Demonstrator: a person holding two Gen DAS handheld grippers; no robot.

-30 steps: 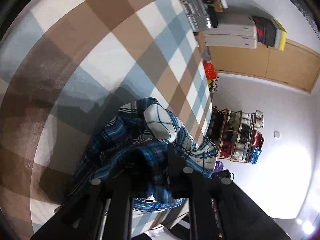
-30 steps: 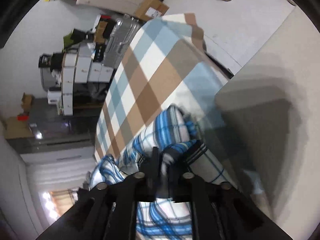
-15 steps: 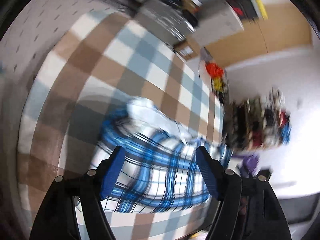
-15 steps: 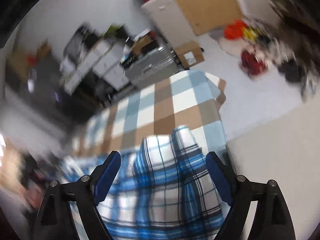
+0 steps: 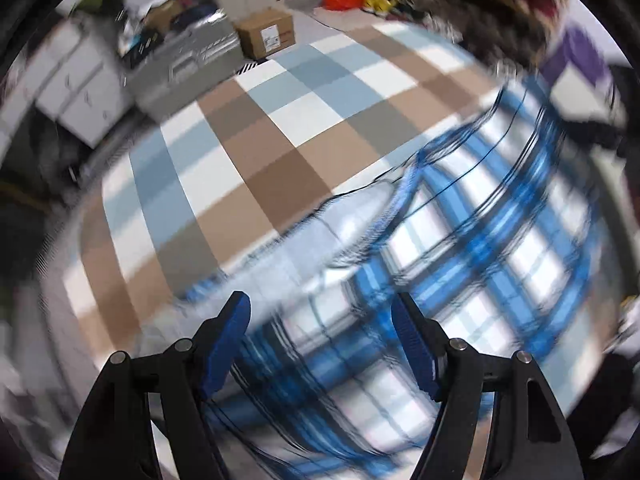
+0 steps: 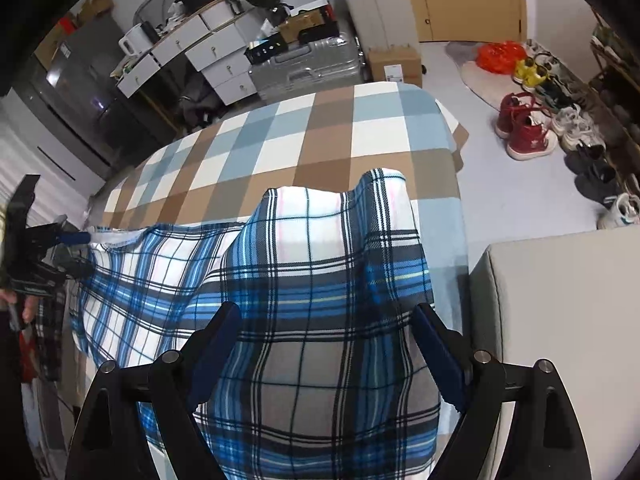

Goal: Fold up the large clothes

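Observation:
A large blue, white and black plaid garment lies spread on the checked brown, blue and white bed cover. Its near part hangs over the bed's front edge. My right gripper is open and empty, above the garment's near part. My left gripper is open and empty, above the same garment; that view is blurred by motion. The left gripper also shows at the far left of the right wrist view, beside the garment's left edge.
A grey block stands close at the right of the bed. Several shoes lie on the floor to the right. A silver suitcase, a cardboard box and white drawers stand behind the bed.
Both grippers were shut on bunched plaid cloth one second ago. They have let go, opened and drawn back, and the garment now lies spread on the bed.

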